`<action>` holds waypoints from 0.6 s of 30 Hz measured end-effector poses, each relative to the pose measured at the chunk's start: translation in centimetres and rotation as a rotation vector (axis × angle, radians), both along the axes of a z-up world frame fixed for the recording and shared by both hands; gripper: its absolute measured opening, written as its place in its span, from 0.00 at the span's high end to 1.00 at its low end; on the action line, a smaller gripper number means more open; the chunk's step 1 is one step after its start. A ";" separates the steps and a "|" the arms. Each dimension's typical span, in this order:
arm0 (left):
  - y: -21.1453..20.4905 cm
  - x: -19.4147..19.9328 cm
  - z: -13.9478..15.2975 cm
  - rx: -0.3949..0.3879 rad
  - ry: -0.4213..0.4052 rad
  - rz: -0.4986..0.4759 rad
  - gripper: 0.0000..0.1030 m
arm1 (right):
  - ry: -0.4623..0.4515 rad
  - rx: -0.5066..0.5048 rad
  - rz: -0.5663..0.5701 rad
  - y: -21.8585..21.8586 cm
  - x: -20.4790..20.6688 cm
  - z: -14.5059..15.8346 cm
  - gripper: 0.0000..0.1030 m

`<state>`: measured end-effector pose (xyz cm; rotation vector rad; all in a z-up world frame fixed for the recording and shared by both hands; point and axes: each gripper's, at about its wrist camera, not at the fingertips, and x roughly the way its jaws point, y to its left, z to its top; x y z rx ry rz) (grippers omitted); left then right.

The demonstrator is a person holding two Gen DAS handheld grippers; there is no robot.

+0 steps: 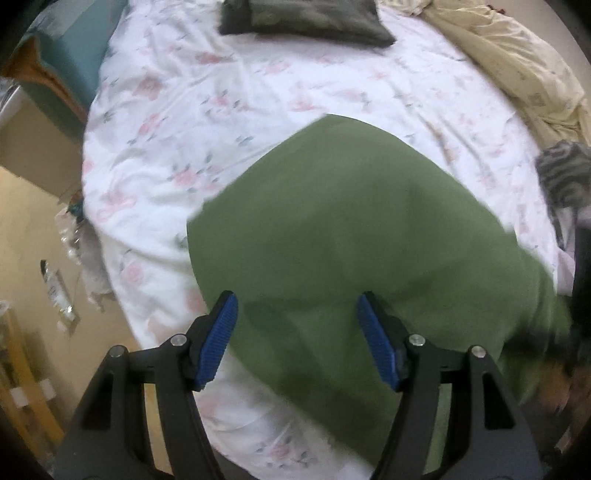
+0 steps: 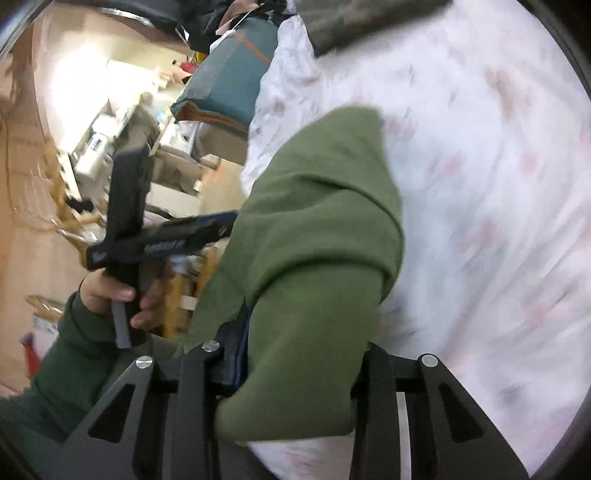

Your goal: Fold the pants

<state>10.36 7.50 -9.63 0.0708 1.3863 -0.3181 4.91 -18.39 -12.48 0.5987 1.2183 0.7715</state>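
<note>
A bed covered by a white sheet with a faded pink floral print (image 1: 177,110) fills most of both views. The right wrist view is smeared by motion blur, so the print there reads only as pale streaks. On the sheet lie the olive-green fabric pants (image 1: 332,229), a broad smooth panel spread near the front edge of the bed; their right end blurs out toward the frame edge. In the right wrist view a thick bunched fold of the pants (image 2: 314,258) rises from the bed and hides most of the gripper's inner faces.

Beyond the pants, at the far end of the bed, a dark grey-green cushion (image 1: 306,18) is cut off by the top of the frame. A rumpled cream quilt (image 1: 517,66) lies along the bed's right side, and a grey striped cloth (image 1: 565,173) below it is half out of view.

The left gripper (image 1: 297,306), black with blue ribbed pads (image 1: 216,339), hovers over the near part of the pants with its fingers spread wide and nothing between them. The right gripper (image 2: 303,354) is clamped on the pants, the fabric wedged between its black fingers. To the left of the bed the person's left hand (image 2: 118,299), in a dark green sleeve, grips the other tool's handle.
</note>
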 end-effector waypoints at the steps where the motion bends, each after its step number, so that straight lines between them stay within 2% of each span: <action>1: -0.4 0.1 0.4 -0.005 -0.017 -0.008 0.38 | -0.004 -0.036 0.009 -1.6 1.5 0.5 0.67; 4: -1.2 0.6 1.4 -0.027 -0.072 0.000 0.37 | -0.031 -0.108 0.061 -4.3 4.9 1.0 0.68; 5: -1.2 0.8 1.7 -0.037 -0.082 0.008 0.37 | -0.016 -0.137 0.103 -5.4 6.6 0.6 0.68; 8: -1.4 1.8 2.0 -0.055 -0.113 0.050 0.34 | -0.045 -0.251 0.129 -6.9 9.9 -0.4 0.68; 11: -1.5 2.8 1.5 -0.041 -0.116 0.078 0.34 | -0.032 -0.316 0.138 -7.8 10.8 -2.8 0.67; 13: -1.5 3.4 1.0 -0.037 -0.115 0.093 0.34 | -0.021 -0.334 0.129 -8.3 11.1 -3.8 0.63; 16: -1.2 4.3 0.1 -0.044 -0.089 0.117 0.30 | 0.014 -0.318 0.065 -9.6 10.8 -4.4 0.37; 17: -1.0 4.7 -0.2 -0.052 -0.080 0.132 0.30 | 0.032 -0.327 0.045 -10.0 10.7 -4.2 0.21; 18: -0.9 4.9 -0.4 -0.063 -0.076 0.140 0.30 | 0.060 -0.329 0.003 -10.7 10.6 -4.0 0.13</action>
